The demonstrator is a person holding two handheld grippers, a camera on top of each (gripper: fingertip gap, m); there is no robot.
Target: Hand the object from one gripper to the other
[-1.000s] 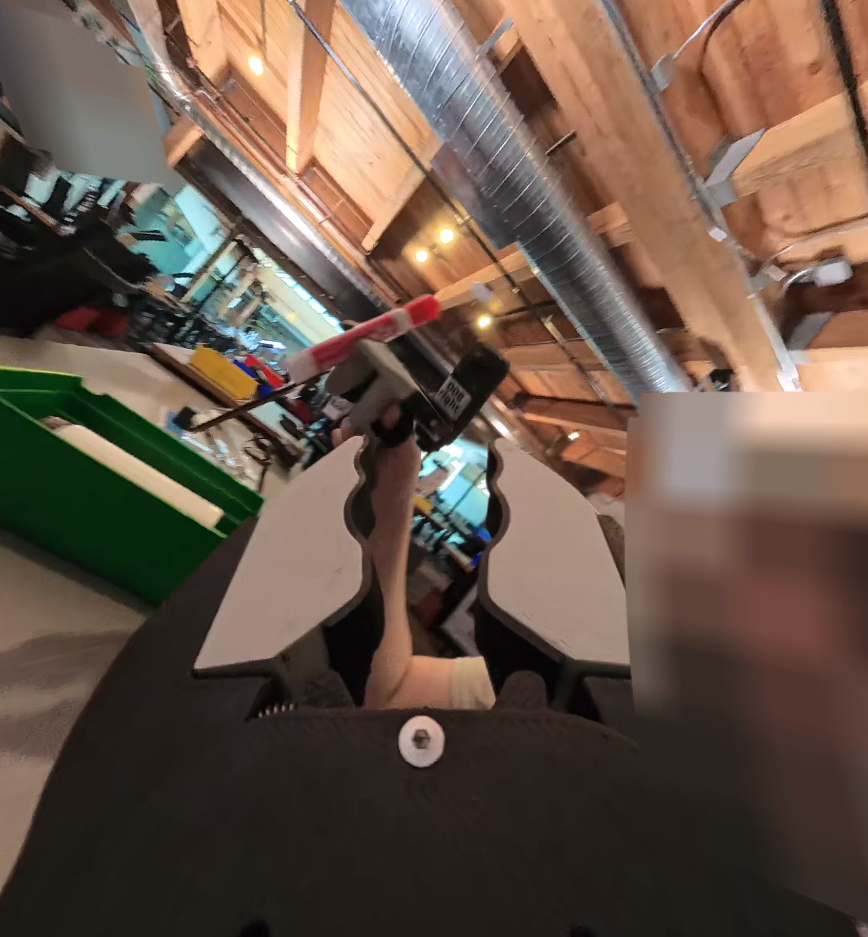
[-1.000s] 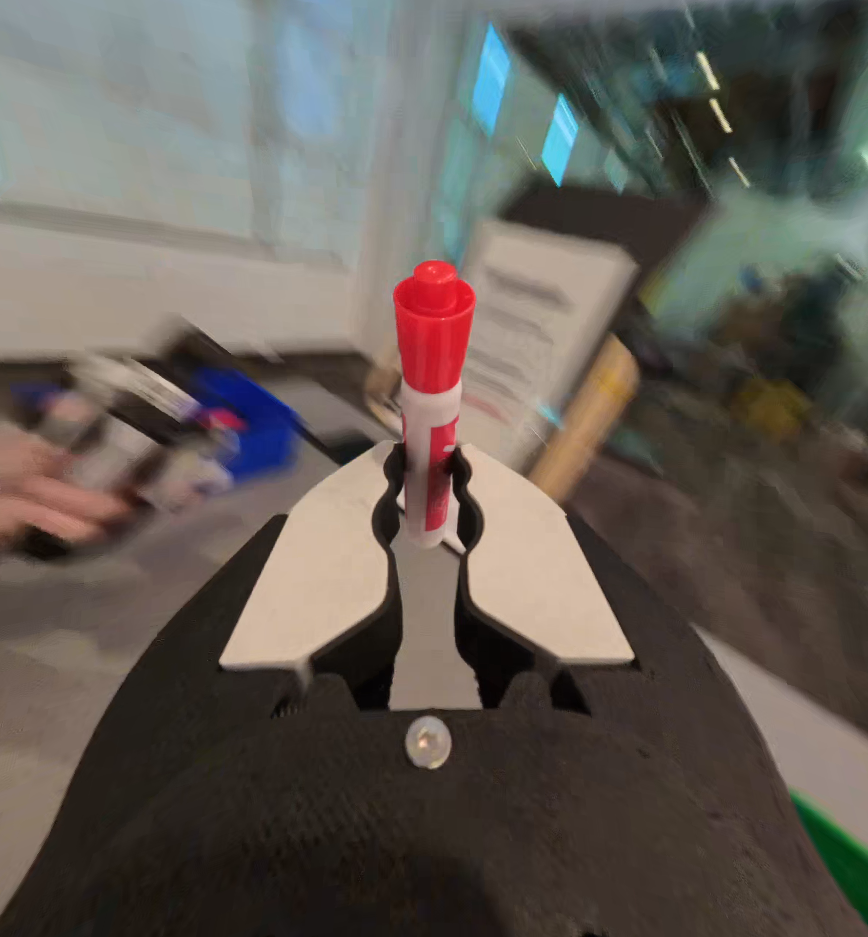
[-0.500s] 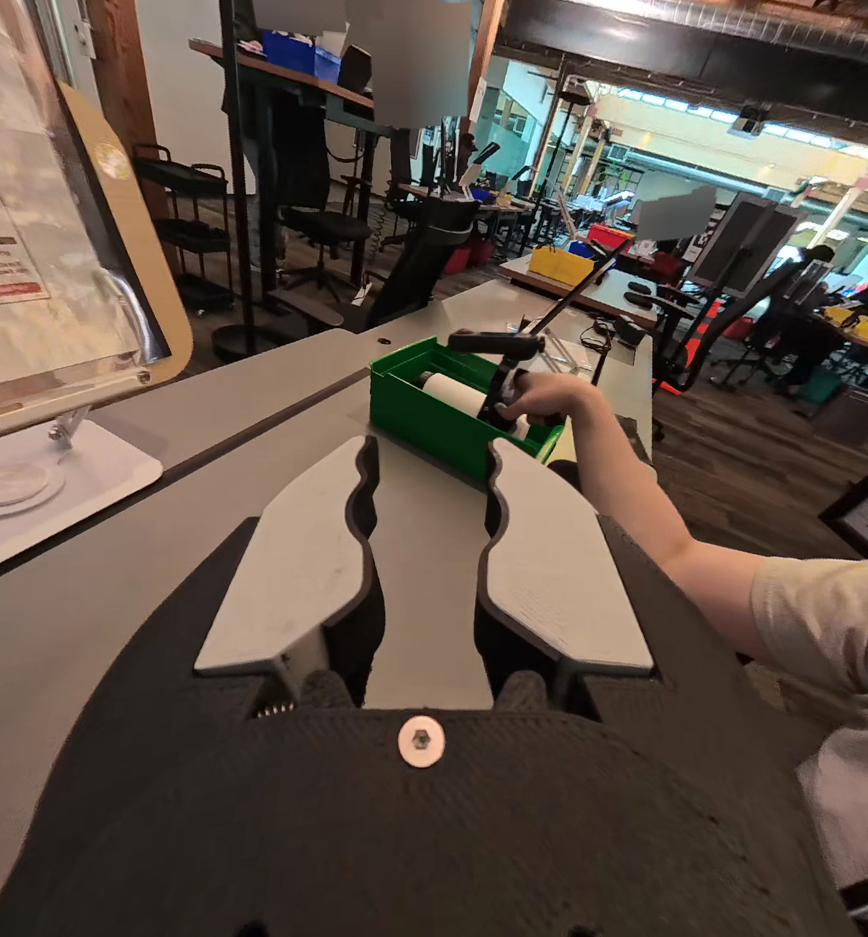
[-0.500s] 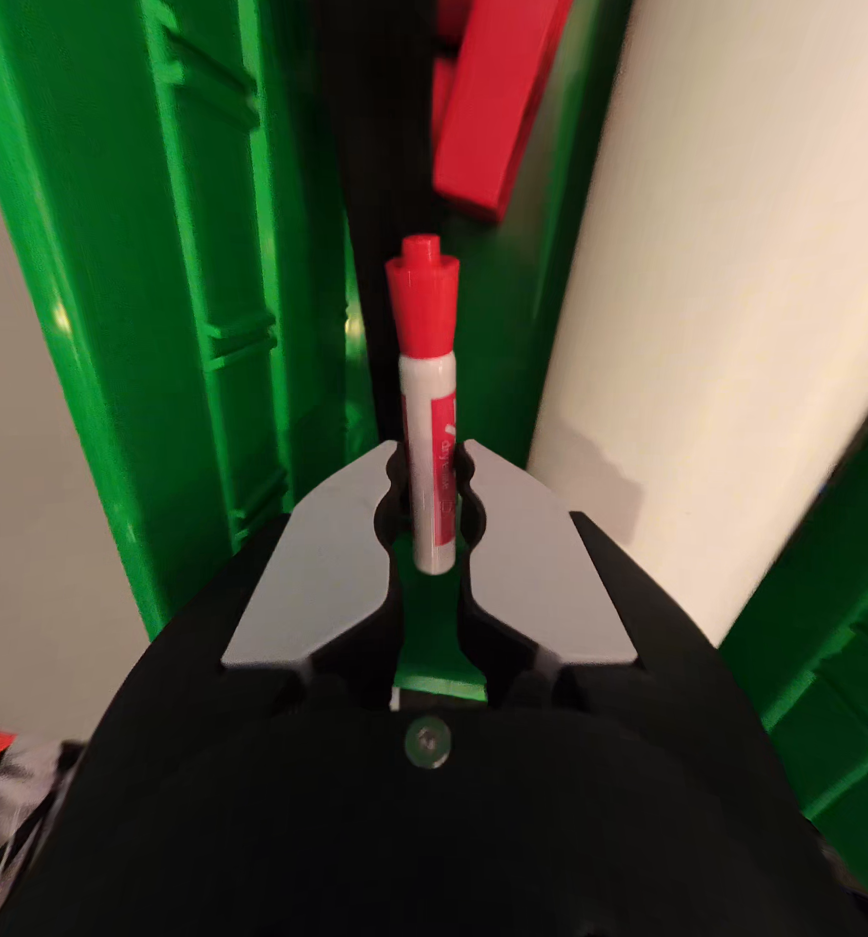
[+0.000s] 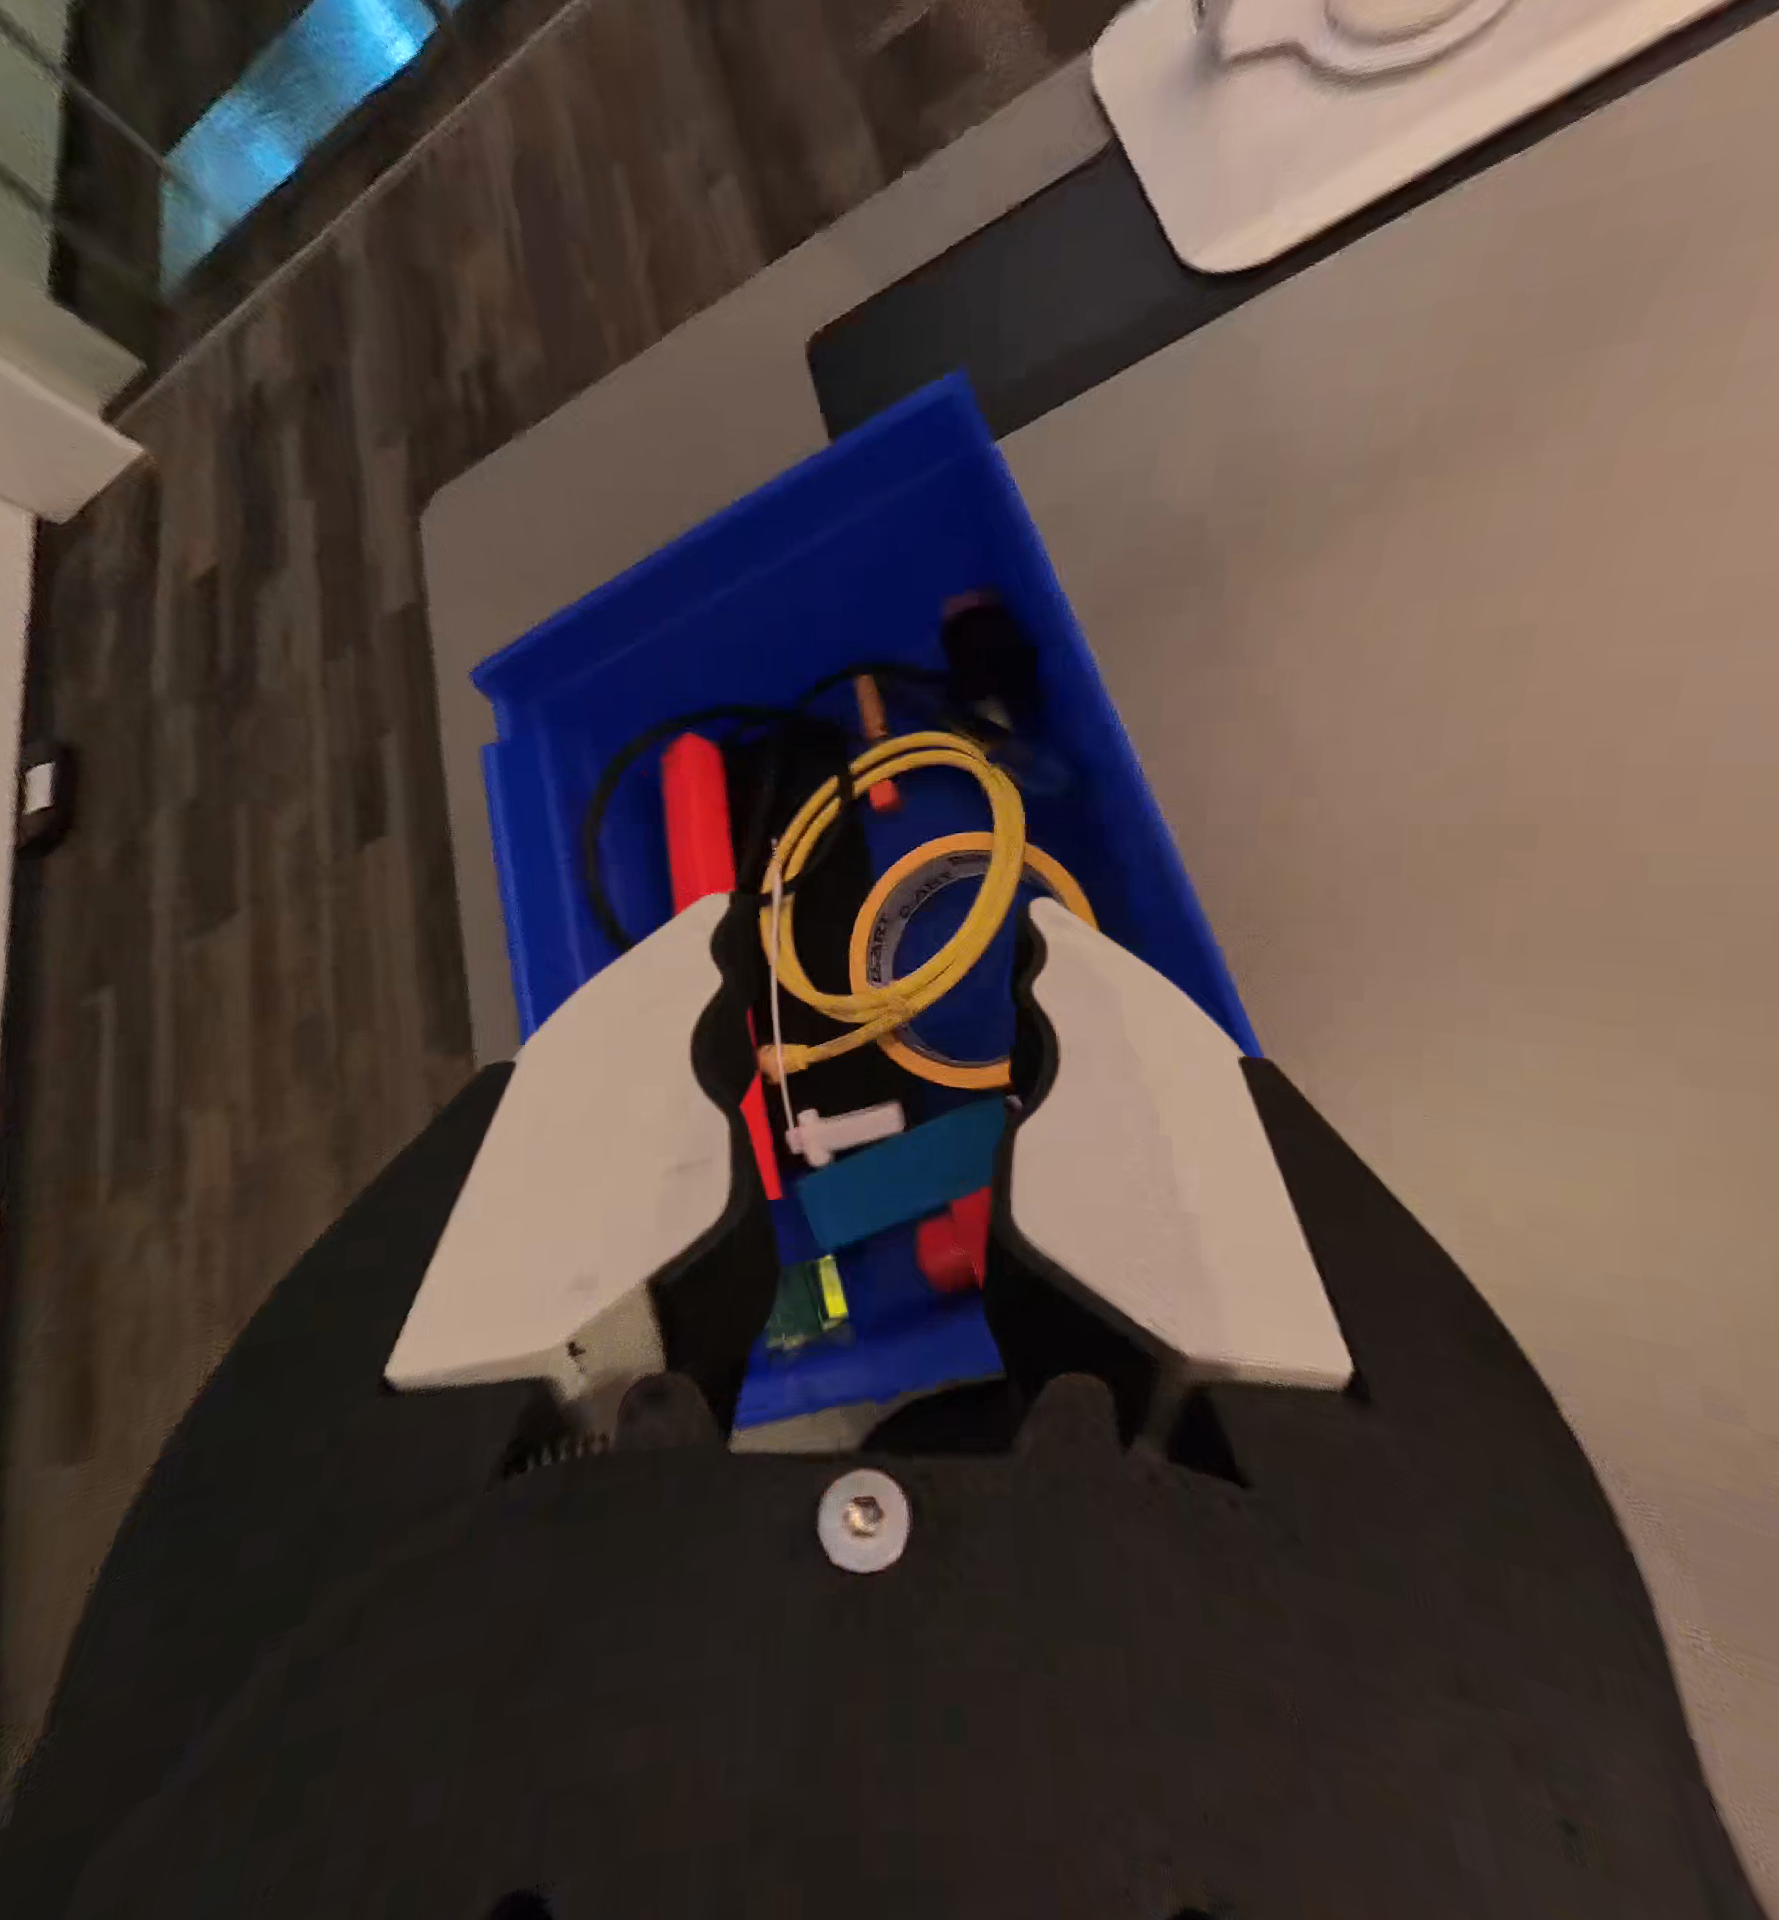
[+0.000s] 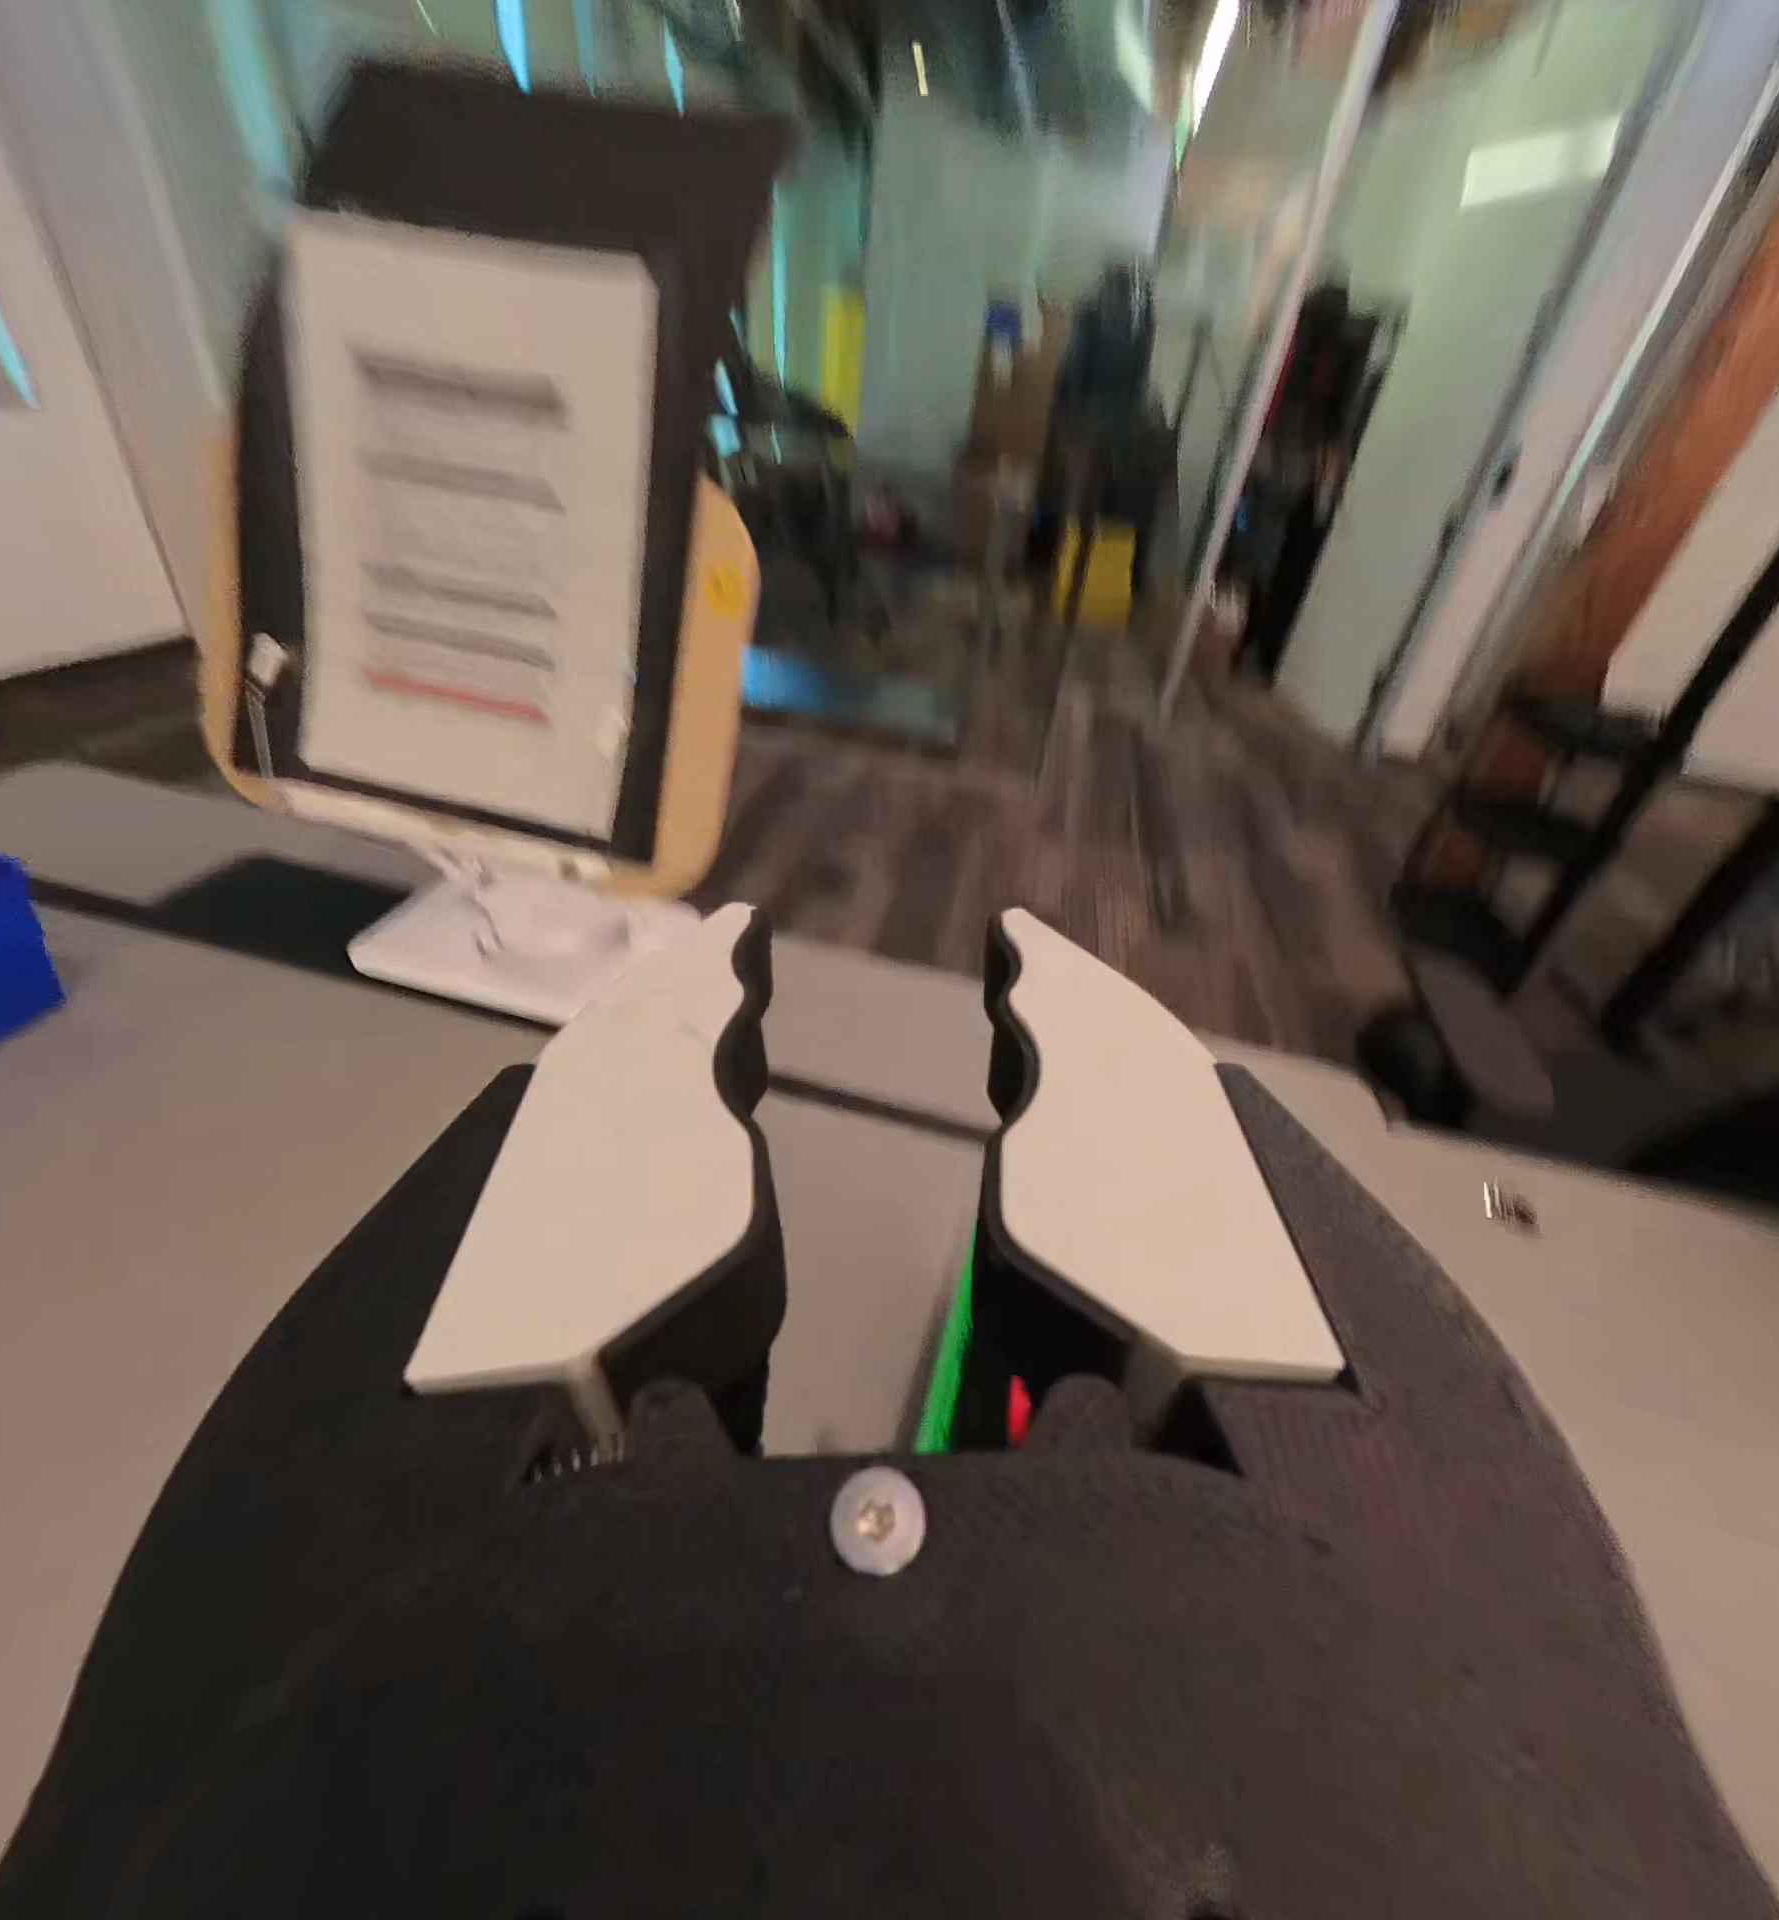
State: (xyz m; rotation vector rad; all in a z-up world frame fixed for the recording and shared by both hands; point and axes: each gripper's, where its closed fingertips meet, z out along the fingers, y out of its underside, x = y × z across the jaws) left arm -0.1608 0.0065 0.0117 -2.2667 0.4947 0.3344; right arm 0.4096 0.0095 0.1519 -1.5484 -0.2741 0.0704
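Right tool (image 6: pixel 869 920) had been clamped on the red marker half a second earlier, down inside a green bin. Now its fingers stood apart with nothing between them, and the view had swung up. So the marker was released. All I could see was a red sliver (image 6: pixel 1017 1408) beside a green edge (image 6: pixel 952 1340) low between the finger roots. That was probably the marker in the green bin, but I couldn't confirm it.

Left tool (image 5: pixel 877 920) had swung too. It now hung over the blue bin (image 5: pixel 760 582), fingers wide apart and empty. I read this as one handover finished and dropped off, with the left tool lining up for the next pick.

Inside the blue bin:
- yellow cable (image 5: pixel 1004 821) looped over a tape roll (image 5: pixel 952 1075)
- red stick (image 5: pixel 696 821) by the bin's left wall
- white zip tie (image 5: pixel 843 1127) and blue block (image 5: pixel 900 1179) at the near end

The cable overlapped the tape, so I judged a snag likely if either was pulled.

Room around the blue bin:
- Its left wall sat near the bench (image 5: pixel 1487 831) edge, with the floor (image 5: pixel 241 623) just past it, so there was little margin there.
- To its right was open bench.
- Beyond its far end, a sign stand (image 6: pixel 469 540) on a white base (image 6: pixel 521 940) stood well apart.

The right wrist view was motion-blurred, so I couldn't make out fine detail.
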